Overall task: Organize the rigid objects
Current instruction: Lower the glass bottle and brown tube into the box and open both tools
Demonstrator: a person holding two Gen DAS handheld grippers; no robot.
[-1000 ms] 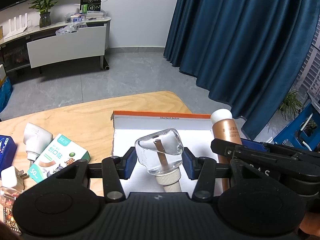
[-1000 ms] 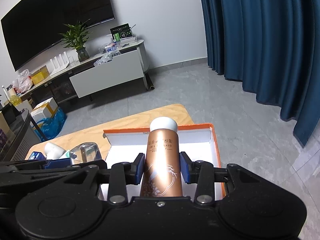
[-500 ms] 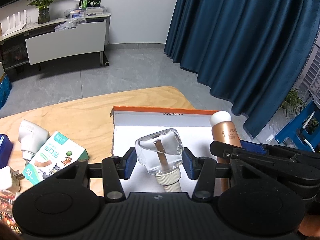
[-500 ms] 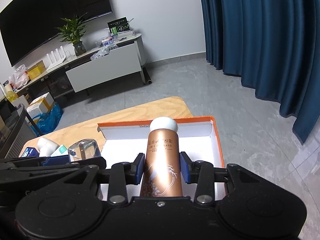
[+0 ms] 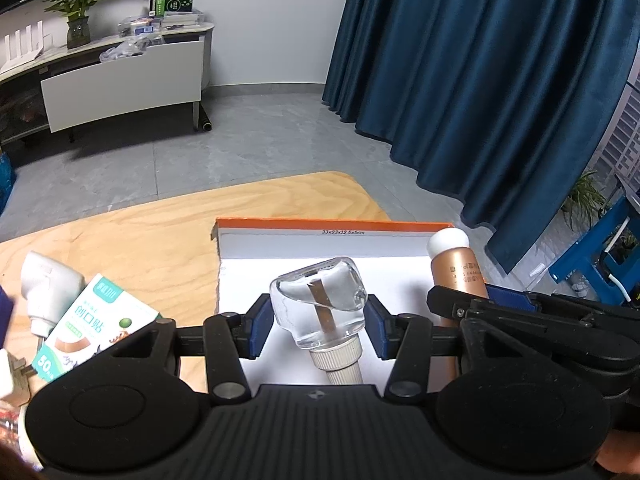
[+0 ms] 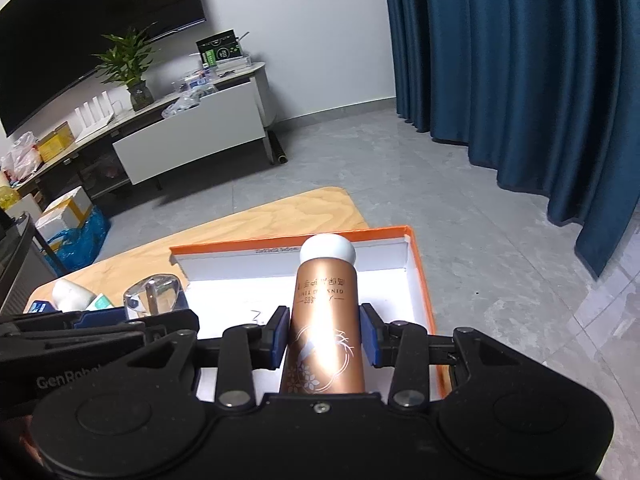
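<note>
My left gripper (image 5: 318, 326) is shut on a clear glass bottle (image 5: 318, 302) with a beige screw cap, its base pointing away from me, held above the white inside of an open orange-edged box (image 5: 332, 227). My right gripper (image 6: 324, 338) is shut on a copper-coloured bottle (image 6: 326, 320) with a white round cap, also over the box (image 6: 418, 280). The two grippers sit side by side. The copper bottle (image 5: 456, 270) shows at the right of the left wrist view, and the glass bottle (image 6: 154, 294) at the left of the right wrist view.
On the wooden table (image 5: 160, 240) left of the box lie a white plug adapter (image 5: 44, 286), a green-and-white plaster box (image 5: 90, 326) and a white charger (image 5: 10, 368). The table's rounded far corner lies just beyond the box. A blue curtain (image 5: 480, 80) hangs at the right.
Both grippers keep their bottles and stay nearly still over the box. The views have shifted slightly, so the box and table sit a little lower in the frames.
</note>
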